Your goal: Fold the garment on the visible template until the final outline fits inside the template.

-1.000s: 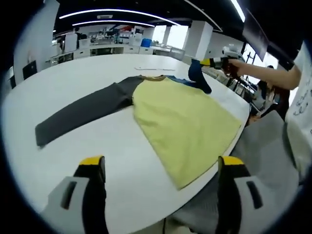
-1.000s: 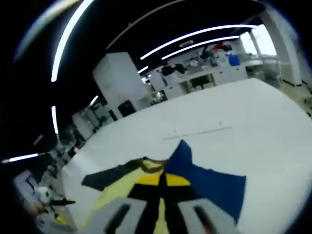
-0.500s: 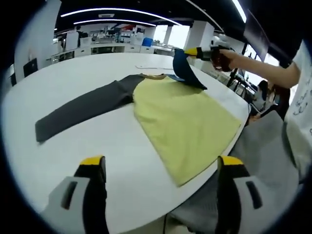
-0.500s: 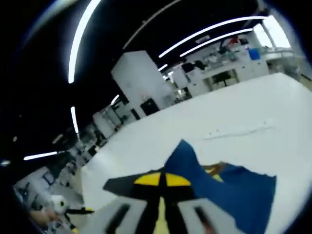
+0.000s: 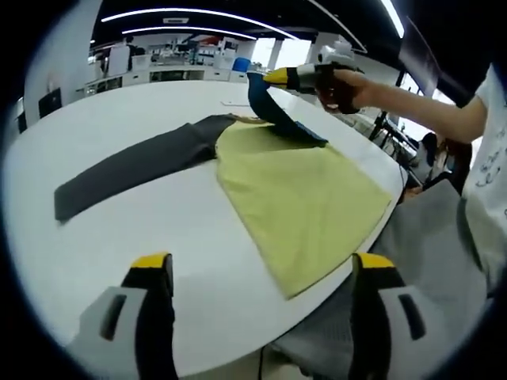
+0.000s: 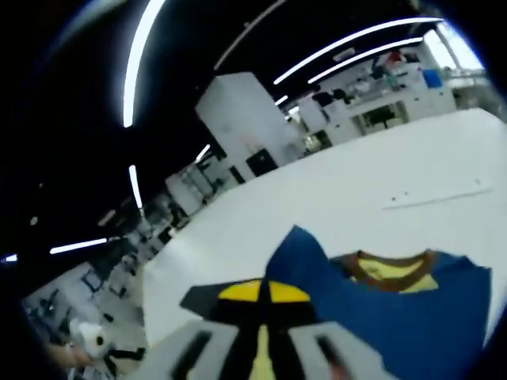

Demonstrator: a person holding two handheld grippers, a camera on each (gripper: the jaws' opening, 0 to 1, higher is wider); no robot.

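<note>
Shirt is lying flat on the table. Right gripper, at 12 o'clock, is pinching the blue sleeve, raised for folding inward. Left gripper is hovering, jaws wide and empty.

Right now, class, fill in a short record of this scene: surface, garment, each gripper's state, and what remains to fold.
surface: white table
garment: shirt, yellow body flat, grey sleeve stretched out
blue sleeve: lifted above the shirt's collar end
right gripper: shut on blue sleeve
left gripper: open, holding nothing, above the table's near edge
remaining: both sleeves unfolded
</note>
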